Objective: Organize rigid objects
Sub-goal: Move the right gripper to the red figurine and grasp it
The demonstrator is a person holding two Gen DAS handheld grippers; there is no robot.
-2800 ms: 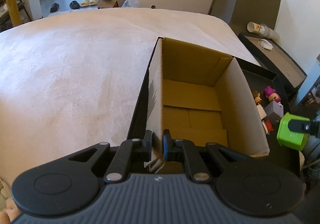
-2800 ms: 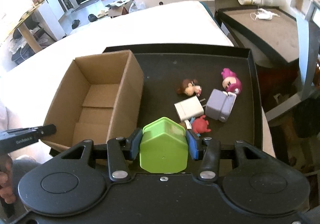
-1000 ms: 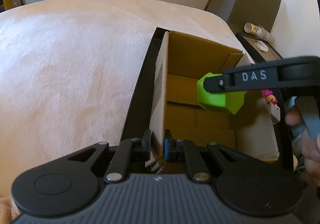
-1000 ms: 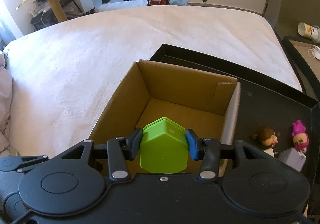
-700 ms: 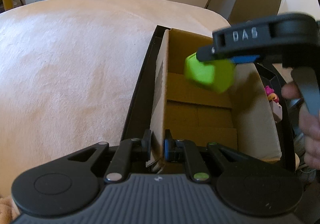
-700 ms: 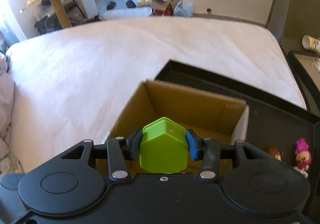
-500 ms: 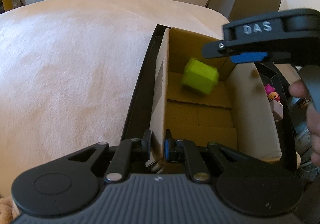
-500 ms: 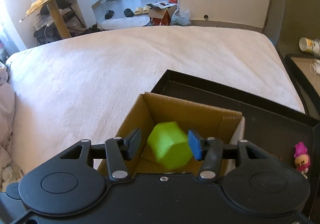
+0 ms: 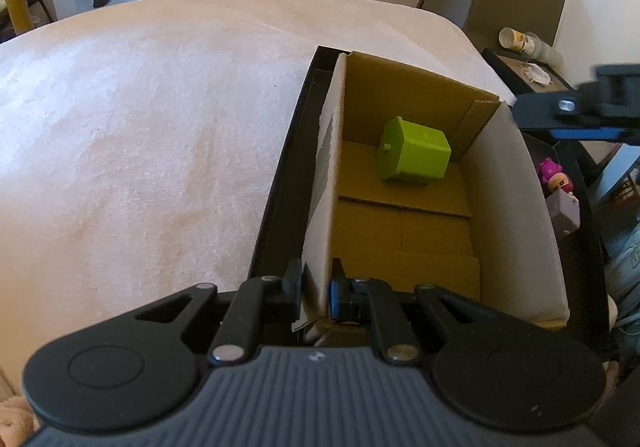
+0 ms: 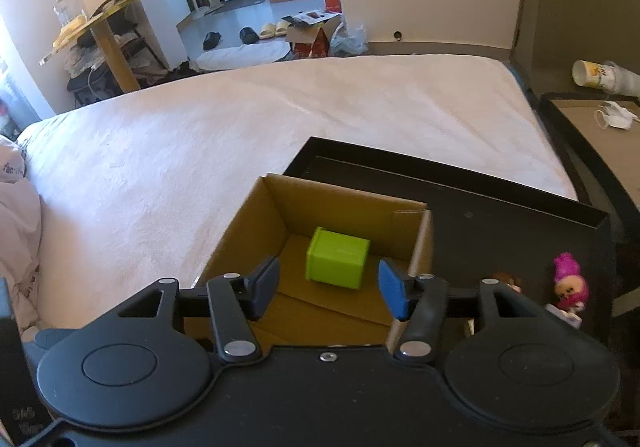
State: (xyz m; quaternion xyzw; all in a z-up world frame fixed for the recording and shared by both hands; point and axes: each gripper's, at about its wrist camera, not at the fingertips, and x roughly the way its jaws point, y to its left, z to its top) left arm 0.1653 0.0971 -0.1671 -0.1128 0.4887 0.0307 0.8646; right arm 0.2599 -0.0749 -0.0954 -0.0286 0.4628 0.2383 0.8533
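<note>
Right wrist view: the right gripper [image 10: 328, 289] hangs above the open brown cardboard box [image 10: 256, 223] with its jaws apart and nothing between them; they have just been opening. The lime-green house-shaped plastic block [image 10: 338, 258] lies on its side on the box floor near the far wall, clear of both pads. On the black shallow tray [image 10: 500, 207] that carries the box, a pink-haired toy figure [image 10: 570, 283] and a brown one [image 10: 506, 281] wait beside the box, so the sorting looks only begun.

In the left wrist view, the left gripper [image 9: 316, 289] is clamped on the box's near left wall, one pad outside and one inside. That grip most likely steadies the light box so it neither slides nor tips as things drop in. The green block [image 9: 414, 155] shows here too, resting toward the far right corner, and the right gripper [image 9: 576, 115] hovers over the right wall. A pale lilac block [image 9: 564, 209] sits on the tray beyond that wall.
</note>
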